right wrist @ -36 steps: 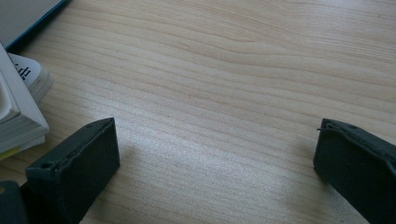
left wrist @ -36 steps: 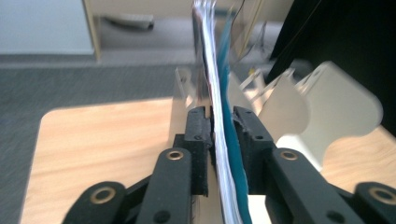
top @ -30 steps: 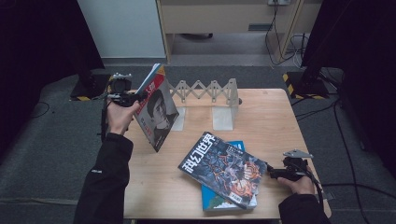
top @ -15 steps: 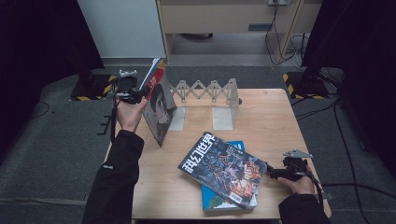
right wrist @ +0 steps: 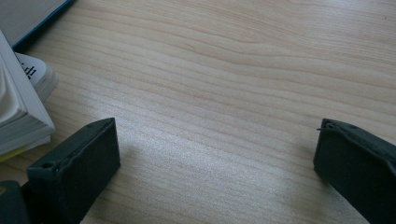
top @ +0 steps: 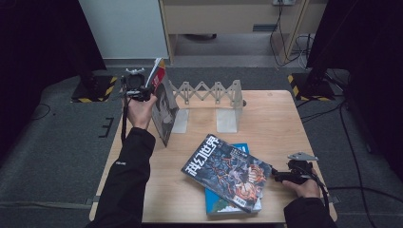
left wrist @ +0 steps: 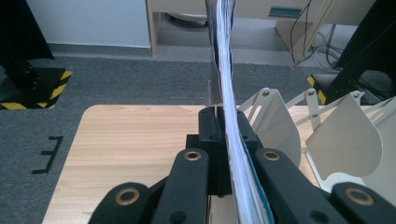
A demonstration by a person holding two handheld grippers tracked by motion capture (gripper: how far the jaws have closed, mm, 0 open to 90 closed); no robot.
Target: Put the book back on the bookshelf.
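My left gripper (top: 151, 91) is shut on the top edge of a magazine (top: 165, 109) that stands upright on the table's left side, just left of the white accordion book rack (top: 209, 92). In the left gripper view the magazine's page edges (left wrist: 226, 60) run straight up between the closed jaws of the left gripper (left wrist: 223, 122). Near the front right, my right gripper (top: 274, 175) rests low on the table with its jaws wide open (right wrist: 217, 154) over bare wood, beside a dark-covered magazine (top: 227, 172) that lies on a blue book (top: 227, 205).
The rack's white end plates (left wrist: 345, 140) stand close to the right of the held magazine. The wooden table (top: 271, 123) has bare wood on its right half. Grey carpet (top: 62, 142) surrounds the table, with cables at the back right.
My left hand has carried the magazine to the right toward the rack and stood it more upright. The right gripper and the stacked books have kept still.
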